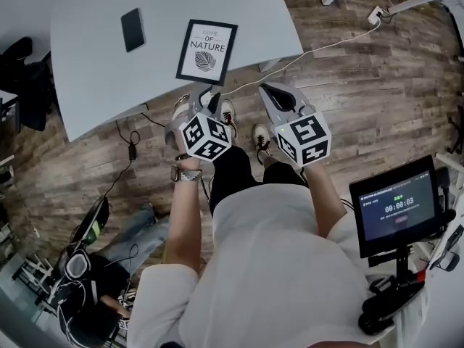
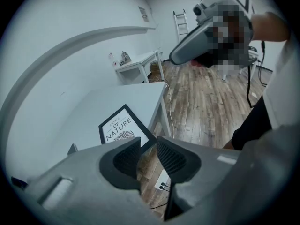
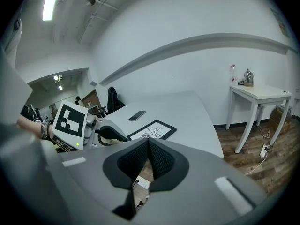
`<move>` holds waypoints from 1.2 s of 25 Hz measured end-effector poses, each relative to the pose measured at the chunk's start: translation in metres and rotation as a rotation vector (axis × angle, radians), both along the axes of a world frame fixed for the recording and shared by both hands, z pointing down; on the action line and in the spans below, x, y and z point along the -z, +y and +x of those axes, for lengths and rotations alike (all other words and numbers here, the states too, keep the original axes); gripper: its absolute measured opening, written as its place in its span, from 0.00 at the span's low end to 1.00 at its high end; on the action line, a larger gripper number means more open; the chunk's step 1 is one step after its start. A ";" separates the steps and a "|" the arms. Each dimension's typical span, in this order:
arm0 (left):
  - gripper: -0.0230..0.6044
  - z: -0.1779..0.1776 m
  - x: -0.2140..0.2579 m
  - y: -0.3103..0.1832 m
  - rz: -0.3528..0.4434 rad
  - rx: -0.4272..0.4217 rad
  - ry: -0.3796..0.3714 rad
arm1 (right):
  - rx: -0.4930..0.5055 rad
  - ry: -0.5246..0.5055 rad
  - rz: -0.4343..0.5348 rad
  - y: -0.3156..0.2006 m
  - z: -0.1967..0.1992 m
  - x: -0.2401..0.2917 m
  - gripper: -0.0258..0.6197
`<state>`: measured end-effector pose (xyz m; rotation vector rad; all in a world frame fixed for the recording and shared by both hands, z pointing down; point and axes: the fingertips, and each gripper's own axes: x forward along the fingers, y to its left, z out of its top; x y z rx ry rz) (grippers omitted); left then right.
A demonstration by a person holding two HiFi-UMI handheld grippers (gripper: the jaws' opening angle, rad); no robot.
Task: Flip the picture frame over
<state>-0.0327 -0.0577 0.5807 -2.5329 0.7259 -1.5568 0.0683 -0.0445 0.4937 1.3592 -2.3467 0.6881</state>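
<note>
1. Frame [image 1: 207,51] lies face up near the table [image 1: 94,71] edge, right of a phone [image 1: 133,29].
2. Left gripper [image 2: 148,146]: jaws apart, empty, short of the frame.
3. Right gripper [image 3: 146,143]: clenched on nothing.

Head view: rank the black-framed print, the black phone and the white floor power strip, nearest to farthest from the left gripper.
1. Black-framed print, just ahead on the grey table.
2. Black phone, farther left on it.
3. White power strip, floor, far right.
</note>
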 end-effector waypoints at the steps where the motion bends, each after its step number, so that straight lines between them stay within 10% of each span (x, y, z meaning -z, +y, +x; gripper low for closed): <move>1: 0.21 0.001 -0.008 -0.002 -0.007 -0.016 -0.006 | -0.004 0.003 -0.010 -0.003 -0.001 -0.007 0.04; 17: 0.30 0.007 -0.058 -0.018 0.147 -0.214 -0.238 | -0.060 0.020 -0.111 -0.001 0.011 -0.054 0.04; 30: 0.33 0.012 -0.062 -0.021 0.344 -0.244 -0.253 | -0.059 0.021 -0.142 0.009 0.008 -0.064 0.04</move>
